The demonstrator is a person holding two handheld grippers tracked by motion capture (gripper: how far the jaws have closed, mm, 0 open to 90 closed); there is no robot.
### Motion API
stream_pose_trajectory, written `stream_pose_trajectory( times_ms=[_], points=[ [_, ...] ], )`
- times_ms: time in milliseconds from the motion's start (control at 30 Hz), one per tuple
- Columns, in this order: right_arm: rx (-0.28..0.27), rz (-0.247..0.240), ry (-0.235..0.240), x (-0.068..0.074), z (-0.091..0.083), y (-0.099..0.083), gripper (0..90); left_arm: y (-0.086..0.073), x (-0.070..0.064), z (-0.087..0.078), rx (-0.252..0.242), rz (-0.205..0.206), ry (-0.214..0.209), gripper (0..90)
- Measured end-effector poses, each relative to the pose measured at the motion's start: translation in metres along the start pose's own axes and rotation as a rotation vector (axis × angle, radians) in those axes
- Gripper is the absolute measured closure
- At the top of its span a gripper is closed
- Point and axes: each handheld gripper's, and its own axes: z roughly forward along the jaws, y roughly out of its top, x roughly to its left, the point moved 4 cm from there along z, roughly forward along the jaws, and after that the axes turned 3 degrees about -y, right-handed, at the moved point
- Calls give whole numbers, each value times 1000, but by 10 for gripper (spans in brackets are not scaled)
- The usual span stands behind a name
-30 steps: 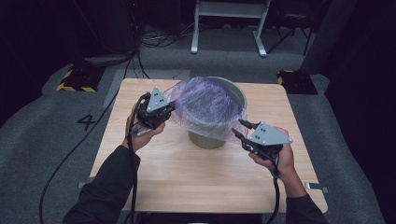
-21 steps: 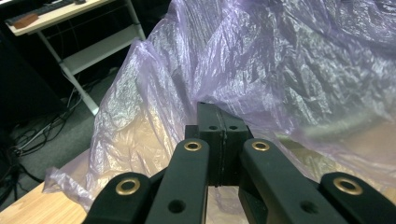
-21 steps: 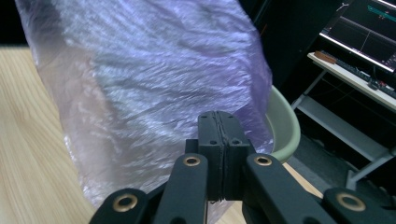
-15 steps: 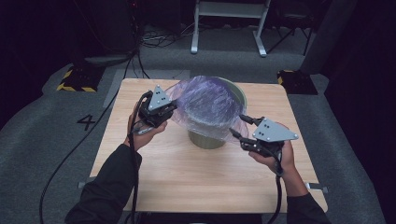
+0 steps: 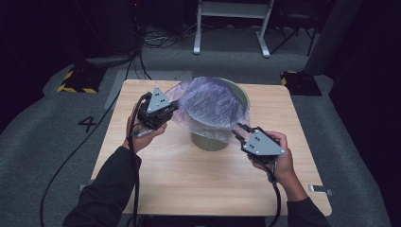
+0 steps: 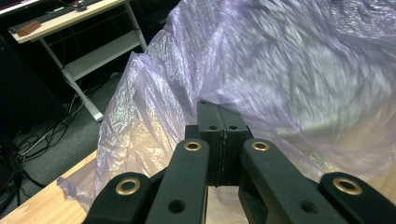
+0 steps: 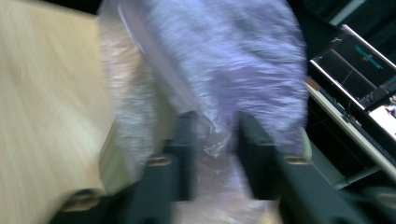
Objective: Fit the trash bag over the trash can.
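Now — left tongs (image 5: 171, 108) still clenched on purple bag (image 5: 210, 101) | right tongs (image 5: 240, 132) released, closer to bag's edge

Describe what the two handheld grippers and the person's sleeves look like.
Both the left gripper and right gripper are black, two-jawed, with brass-coloured rivets, each topped by a grey three-cornered plate with small dark dots. A black cable trails from each. The sleeves are dark.

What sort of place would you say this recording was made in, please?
Probably a lab or studio set up for recording. A lone wooden table stands on grey carpet marked with a floor number 4, cables trail over the floor, and a desk with monitors stands nearby.
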Motion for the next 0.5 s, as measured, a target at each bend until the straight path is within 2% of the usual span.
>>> stream_pose_trajectory(
  times_ms=[67, 133, 200, 300, 333, 433, 500],
  points=[
    [-16, 64, -26, -11, -1, -1, 854, 0, 1, 2, 3, 9, 9, 899],
    [-14, 106, -45, -22, 1, -1, 876, 1, 2, 4, 0, 17, 15, 899],
    [-9, 163, -47, -32, 6, -3, 891, 1, 4, 8, -3, 23, 17, 899],
    [16, 230, -41, -46, 17, -6, 897, 1, 6, 16, -1, 4, -3, 899],
    [36, 276, -39, -53, 25, -10, 899, 1, 7, 18, -3, 3, -5, 899],
    [60, 303, -41, -60, 31, -13, 900, 2, 11, 24, 1, -10, -7, 899],
    [70, 356, -44, -67, 36, -16, 900, 2, 15, 29, 16, -17, 1, 897]
  ],
)
